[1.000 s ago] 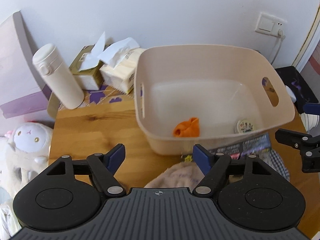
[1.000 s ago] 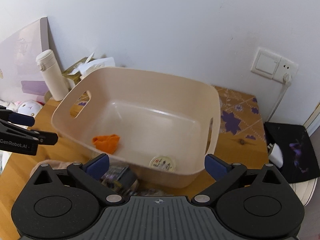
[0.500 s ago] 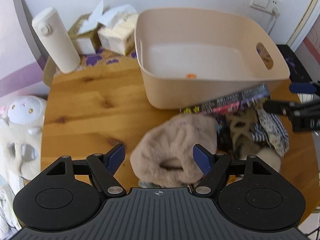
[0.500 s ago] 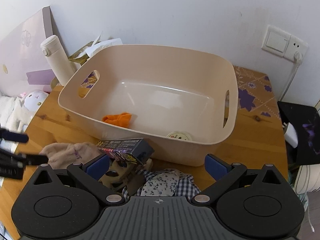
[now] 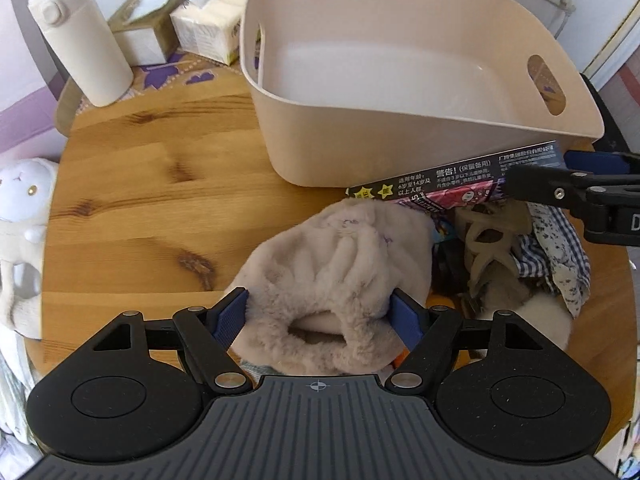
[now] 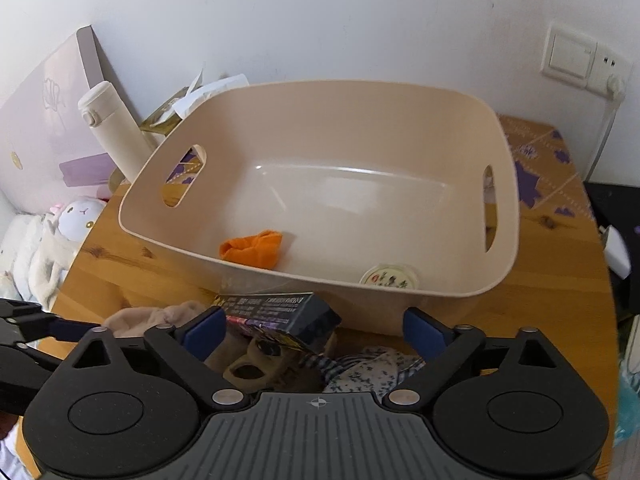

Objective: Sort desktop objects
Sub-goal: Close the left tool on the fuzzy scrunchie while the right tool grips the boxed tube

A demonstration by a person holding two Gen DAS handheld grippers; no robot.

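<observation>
Our left tool (image 5: 318, 314) straddles the fluffy hat (image 5: 332, 280), wide open, unpinched; right tool (image 6: 314, 330) narrows, empty, so we should squeeze mid-hat firmly.

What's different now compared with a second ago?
Both grippers have come down toward the pile in front of the tub. The left gripper now straddles the fluffy beige item, jaws open; the right gripper is closing over the dark box. Nothing is lifted; the tub's contents stayed.
</observation>
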